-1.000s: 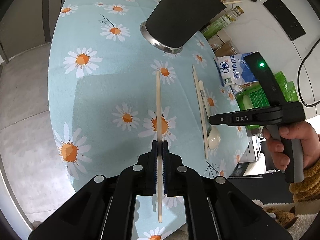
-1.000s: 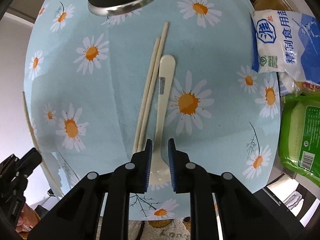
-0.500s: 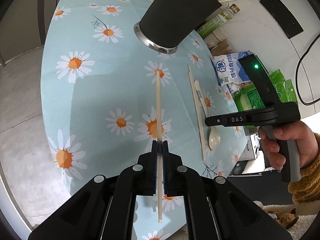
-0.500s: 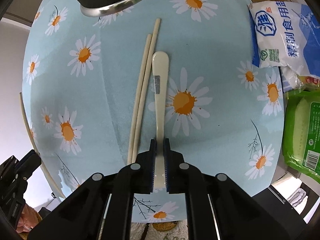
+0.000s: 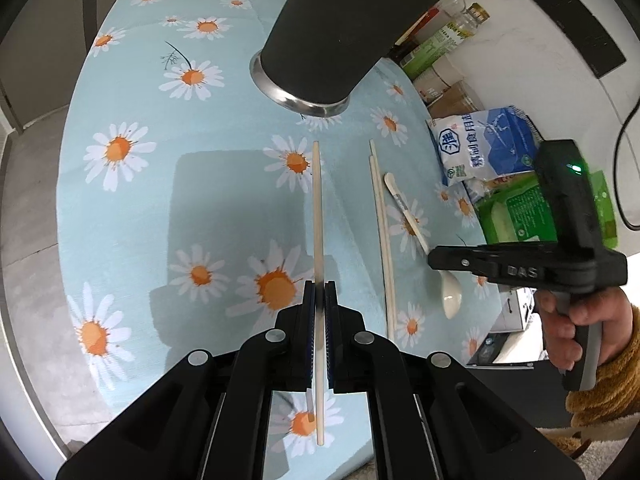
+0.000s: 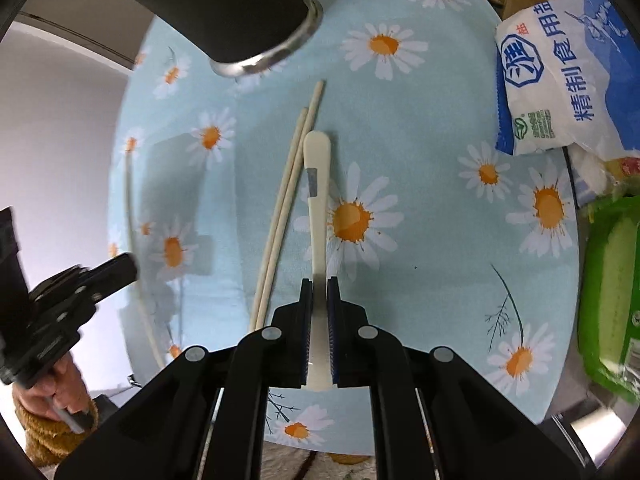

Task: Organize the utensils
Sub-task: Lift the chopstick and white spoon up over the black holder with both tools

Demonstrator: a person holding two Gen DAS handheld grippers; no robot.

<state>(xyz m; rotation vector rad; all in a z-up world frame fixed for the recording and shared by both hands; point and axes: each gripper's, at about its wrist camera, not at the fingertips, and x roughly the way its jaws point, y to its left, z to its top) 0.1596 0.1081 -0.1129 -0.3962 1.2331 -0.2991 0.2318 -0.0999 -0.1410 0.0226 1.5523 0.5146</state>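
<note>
1. The left hand-held gripper (image 5: 319, 286) is clamping one chopstick (image 5: 317, 216) above the counter (image 5: 132, 216).
2. The right hand-held gripper (image 6: 319, 283) is pinching the spoon (image 6: 318, 184) near the counter's right edge, just beside two chopsticks (image 6: 280, 216) lying there.
3. A dark holder (image 5: 336, 36) is standing toward the far edge.

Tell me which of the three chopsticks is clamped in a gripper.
The lone chopstick, held by the left gripper. The other pair lies loose on the tablecloth beside the spoon.
</note>
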